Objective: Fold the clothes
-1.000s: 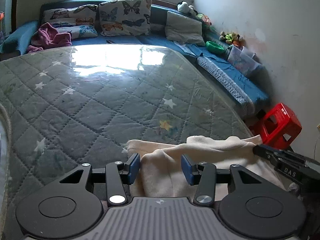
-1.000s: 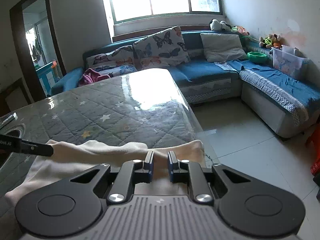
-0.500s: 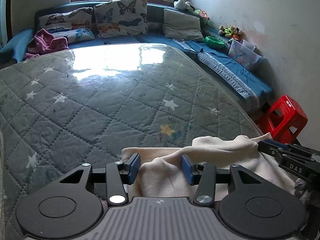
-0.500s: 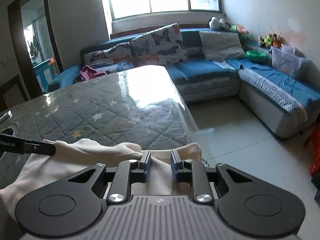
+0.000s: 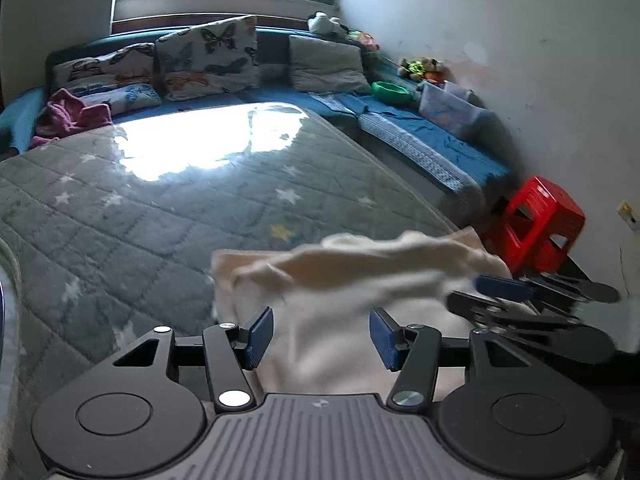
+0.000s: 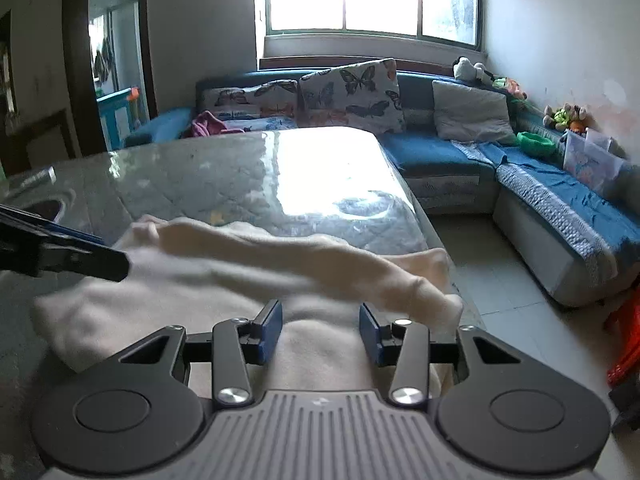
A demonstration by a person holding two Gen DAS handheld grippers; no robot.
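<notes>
A cream garment (image 5: 352, 280) lies bunched at the near right corner of the grey star-quilted table (image 5: 120, 220), with a rolled ridge of cloth across its far side. My left gripper (image 5: 321, 320) hovers over its left part. The jaws are opening, with cloth beneath and between them, and the blue pads are clear of it. In the right wrist view the same garment (image 6: 240, 280) spreads under my right gripper (image 6: 319, 312). Its jaws are also opening and the pads press on nothing. Each gripper shows in the other's view: the right gripper (image 5: 500, 288) and the left gripper (image 6: 80, 256).
The table's right edge (image 6: 432, 248) drops to tiled floor (image 6: 500, 280). A red plastic stool (image 5: 540, 224) stands beside that corner. A blue corner sofa (image 6: 440, 152) with butterfly cushions, a pink garment (image 5: 72, 114) and toys runs along the far and right walls.
The right jaws, nearly shut on the cloth's edge before, have parted and let it go. The left jaws have widened. Both grippers shifted, and the cloth now lies with a ridge ahead of them.
</notes>
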